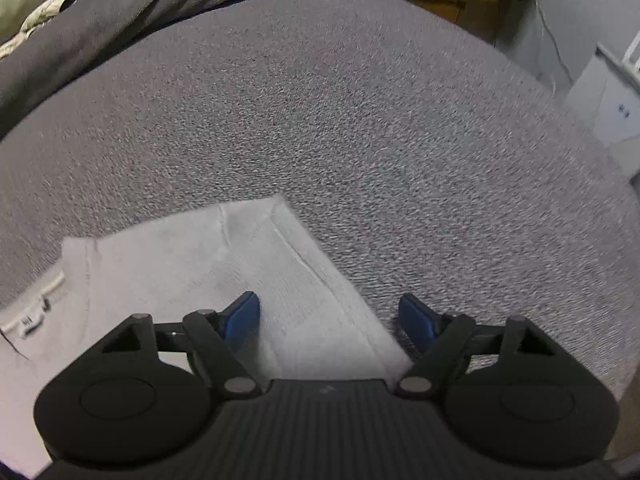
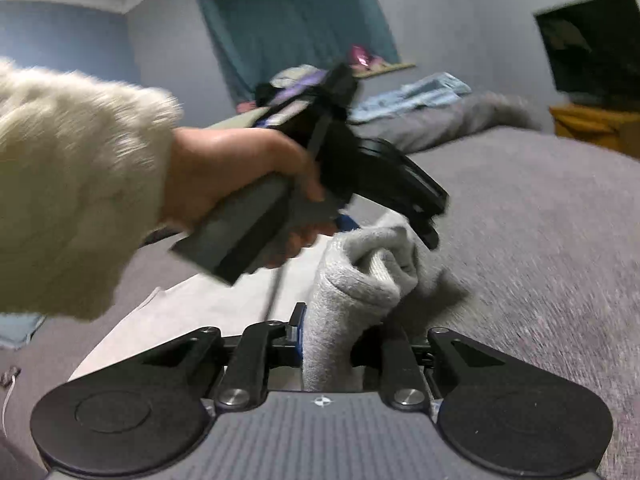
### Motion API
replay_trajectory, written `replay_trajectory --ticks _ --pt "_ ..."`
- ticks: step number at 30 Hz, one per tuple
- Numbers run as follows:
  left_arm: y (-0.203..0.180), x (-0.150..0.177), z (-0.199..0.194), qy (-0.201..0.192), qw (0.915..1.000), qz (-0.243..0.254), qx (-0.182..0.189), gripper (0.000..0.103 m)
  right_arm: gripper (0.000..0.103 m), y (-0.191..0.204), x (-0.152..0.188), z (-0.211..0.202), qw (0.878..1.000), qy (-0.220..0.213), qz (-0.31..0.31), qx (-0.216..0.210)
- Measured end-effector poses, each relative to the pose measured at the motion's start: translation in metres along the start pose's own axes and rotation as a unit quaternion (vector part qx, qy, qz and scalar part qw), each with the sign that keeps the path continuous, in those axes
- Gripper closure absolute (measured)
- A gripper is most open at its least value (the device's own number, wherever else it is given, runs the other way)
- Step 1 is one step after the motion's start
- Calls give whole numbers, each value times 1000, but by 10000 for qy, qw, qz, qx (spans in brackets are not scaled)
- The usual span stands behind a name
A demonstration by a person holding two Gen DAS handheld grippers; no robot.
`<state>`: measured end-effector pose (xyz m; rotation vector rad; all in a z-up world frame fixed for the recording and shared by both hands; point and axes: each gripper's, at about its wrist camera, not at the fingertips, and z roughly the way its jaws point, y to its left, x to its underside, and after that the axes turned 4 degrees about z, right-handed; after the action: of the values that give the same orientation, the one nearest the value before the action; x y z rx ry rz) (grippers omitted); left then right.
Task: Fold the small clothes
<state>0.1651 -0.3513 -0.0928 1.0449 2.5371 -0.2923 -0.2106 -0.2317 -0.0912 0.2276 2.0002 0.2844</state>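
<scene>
The right claw [image 2: 340, 344] was seen closed on a bunched fold of the pale grey knitted garment [image 2: 360, 276], the cloth being pinched between its blue-padded fingers [image 2: 297, 330] and lifted into a crumpled hump just ahead of them. The left claw [image 1: 330, 322] was held wide open, nothing being gripped; its blue pads [image 1: 244, 318] were poised over the near corner of the same garment [image 1: 200, 268], one pad above the cloth and the other above the bare bed cover. In the left wrist view the garment was spread flat on the grey textured bed cover [image 1: 360, 120], with a white neck label [image 1: 28, 322] visible at the left edge. In the right wrist view the left hand [image 2: 224, 168], cuffed by a cream fluffy sleeve [image 2: 72, 184], was wrapped round the handle of the black and grey left gripper body [image 2: 320, 184], which was tilted down toward the lifted cloth. Farther off, a rumpled dark grey blanket [image 1: 120, 12] was heaped at the head of the bed, a light blue garment [image 2: 416, 94] lay upon it, and a teal curtain [image 2: 296, 20] hung on the far wall
</scene>
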Motion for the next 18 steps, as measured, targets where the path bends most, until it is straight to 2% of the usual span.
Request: replay_trajectory --ticks 5,9,13,15,18 --pt "4 2 -2 240 9980 403 -423 33 85 28 -5 -10 9982 -138 -491 -328" --pt "23 10 -14 233 9971 402 -603 51 86 53 -5 -16 9942 -200 -889 -571" --pt "68 29 -44 -159 9986 -139 -486 75 86 70 -6 -19 9916 -142 -965 -850" --pt "93 44 -60 -362 9977 -463 -351 82 87 77 -7 -20 9907 -70 -891 -1030" --pt "129 71 -82 -677 9933 -925 -136 85 87 88 -8 -18 9889 89 -708 -1302"
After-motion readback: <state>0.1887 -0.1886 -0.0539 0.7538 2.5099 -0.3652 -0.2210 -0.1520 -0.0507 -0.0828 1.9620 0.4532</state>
